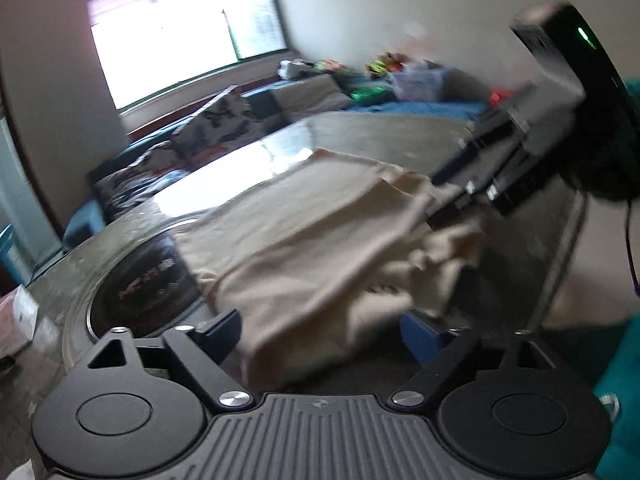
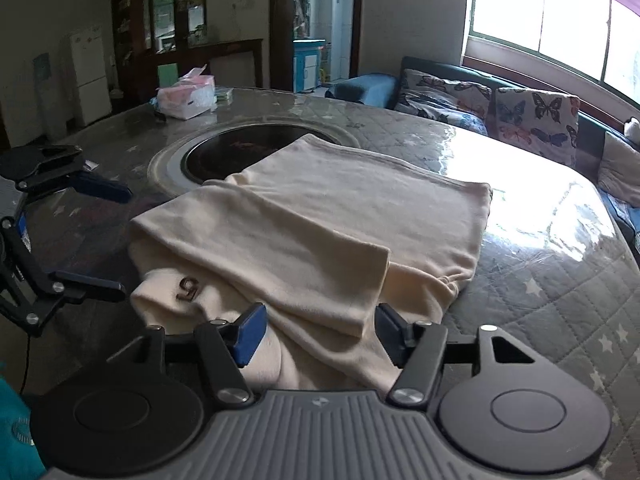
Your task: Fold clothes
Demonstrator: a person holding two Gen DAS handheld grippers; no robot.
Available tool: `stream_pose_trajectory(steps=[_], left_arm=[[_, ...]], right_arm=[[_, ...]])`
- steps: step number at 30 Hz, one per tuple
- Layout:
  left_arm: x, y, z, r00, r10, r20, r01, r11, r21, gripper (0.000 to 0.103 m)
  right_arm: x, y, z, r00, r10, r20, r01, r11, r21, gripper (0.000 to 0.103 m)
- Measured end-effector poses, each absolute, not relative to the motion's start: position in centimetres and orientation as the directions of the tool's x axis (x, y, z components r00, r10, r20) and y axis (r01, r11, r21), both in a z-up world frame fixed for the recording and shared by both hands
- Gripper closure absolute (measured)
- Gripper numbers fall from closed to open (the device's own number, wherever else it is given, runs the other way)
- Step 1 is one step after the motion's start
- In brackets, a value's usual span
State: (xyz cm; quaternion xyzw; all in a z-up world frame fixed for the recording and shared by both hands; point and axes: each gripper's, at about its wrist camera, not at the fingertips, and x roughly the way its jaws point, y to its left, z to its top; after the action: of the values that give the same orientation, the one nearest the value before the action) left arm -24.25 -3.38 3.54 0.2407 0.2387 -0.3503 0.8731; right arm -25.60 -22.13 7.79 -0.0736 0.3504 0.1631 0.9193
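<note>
Item: cream garment [image 2: 320,220], knit, with a small dark "9" motif [image 2: 186,288] on its near-left portion. It lies on the tabletop [image 2: 540,288] in the middle of the scene, folded into a rough rectangle, with one panel laid diagonally over the body and a narrower flap on top near the front edge. Its far-left corner overlaps the round dark inset [image 2: 224,152] set in the tabletop. The layers are stacked rather than spread, which suggests a fold well under way; the near edge is still bunched and uneven.

Item: right hand-held gripper [image 2: 318,330]. Its jaws are parted and released, with the near edge of the garment lying between the blue pads [image 2: 250,334] but not pinched. Judged position: straddling the cloth just after letting go of it, or before a fresh grip.

Item: left hand-held gripper [image 2: 96,236], seen at the left of the right wrist view, just beside the garment's left edge. Its jaws are spread and empty. In its own blurred view [image 1: 320,332] the cloth lies between and beyond the fingers, with no pad pressing on it.

Item: tissue pack [image 2: 186,96], far left, well apart from the work.

Item: butterfly-print cushions [image 2: 536,116] on the sofa beyond the tabletop, under the window.
</note>
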Motion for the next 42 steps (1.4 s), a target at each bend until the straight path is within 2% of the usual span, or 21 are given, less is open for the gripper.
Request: stream_pose_trajectory(steps=[4,6,7,11,14,21,24,26,27,28,30,31,32,39,40,41,42], left_arm=[[-24.4,-4.6,2.5,0.622,-0.509,-0.595,0.752,0.601,0.271,0.037],[-24.4,-5.2,2.0,0.615,-0.518,-0.595,0.763,0.583,0.281,0.043],[-24.5,-5.5,1.8,0.612,-0.522,-0.594,0.768,0.573,0.287,0.048],[-24.1,-6.3,1.4,0.61,-0.529,-0.59,0.773,0.56,0.298,0.081],[-22.9,-6.2,2.1,0.613,-0.539,-0.579,0.762,0.598,0.25,0.09],[-19.5,-5.9,4.0,0.617,-0.556,-0.557,0.724,0.679,0.123,0.093],[-18.5,-6.2,3.8,0.616,-0.551,-0.563,0.72,0.684,0.118,0.093],[-18.3,-6.2,3.6,0.608,-0.548,-0.574,0.72,0.685,0.109,0.092],[-18.3,-6.1,3.5,0.605,-0.547,-0.578,0.722,0.684,0.108,0.091],[-18.3,-6.0,3.5,0.602,-0.547,-0.582,0.723,0.683,0.106,0.088],[-18.9,-5.7,3.2,0.604,-0.538,-0.589,0.726,0.675,0.128,0.076],[-19.3,-5.6,3.0,0.605,-0.533,-0.592,0.728,0.671,0.14,0.06],[-19.6,-5.4,2.9,0.606,-0.528,-0.595,0.73,0.667,0.152,0.054],[-21.1,-5.5,1.5,0.632,-0.48,-0.608,0.732,0.627,0.267,0.054],[-21.0,-5.5,1.4,0.638,-0.476,-0.606,0.729,0.626,0.276,0.06],[-21.0,-5.5,1.3,0.643,-0.472,-0.603,0.726,0.627,0.283,0.071],[-20.9,-5.5,1.3,0.644,-0.469,-0.605,0.724,0.63,0.282,0.077]], right_arm=[[-27.1,-22.2,8.2,0.688,0.255,-0.679,-0.404,0.913,-0.066,0.031],[-27.9,-22.1,8.3,0.684,0.255,-0.683,-0.429,0.898,-0.095,0.03],[-28.2,-22.1,8.3,0.682,0.255,-0.686,-0.441,0.891,-0.108,0.029],[-29.3,-21.9,8.3,0.667,0.264,-0.697,-0.485,0.863,-0.138,0.022],[-30.2,-21.6,8.2,0.66,0.27,-0.701,-0.521,0.837,-0.168,0.022],[-29.0,-20.8,7.6,0.691,0.27,-0.671,-0.528,0.822,-0.213,0.025],[-27.5,-20.2,7.1,0.706,0.262,-0.658,-0.518,0.825,-0.228,0.039],[-26.5,-20.0,6.9,0.698,0.269,-0.663,-0.521,0.827,-0.212,0.059],[-26.1,-20.0,6.8,0.69,0.277,-0.669,-0.524,0.829,-0.197,0.065],[-25.7,-20.1,6.7,0.679,0.284,-0.678,-0.525,0.832,-0.177,0.076],[-25.1,-20.3,6.7,0.664,0.293,-0.688,-0.522,0.841,-0.145,0.081],[-25.0,-20.4,6.8,0.661,0.297,-0.69,-0.519,0.845,-0.133,0.083],[-24.9,-20.5,6.9,0.66,0.3,-0.688,-0.517,0.847,-0.126,0.085],[-24.5,-20.8,7.3,0.669,0.307,-0.677,-0.485,0.87,-0.085,0.088],[-24.5,-20.8,7.3,0.671,0.306,-0.676,-0.481,0.873,-0.083,0.089],[-24.5,-20.7,7.3,0.673,0.304,-0.674,-0.476,0.876,-0.08,0.089],[-24.6,-20.7,7.3,0.677,0.303,-0.671,-0.47,0.879,-0.077,0.09]])
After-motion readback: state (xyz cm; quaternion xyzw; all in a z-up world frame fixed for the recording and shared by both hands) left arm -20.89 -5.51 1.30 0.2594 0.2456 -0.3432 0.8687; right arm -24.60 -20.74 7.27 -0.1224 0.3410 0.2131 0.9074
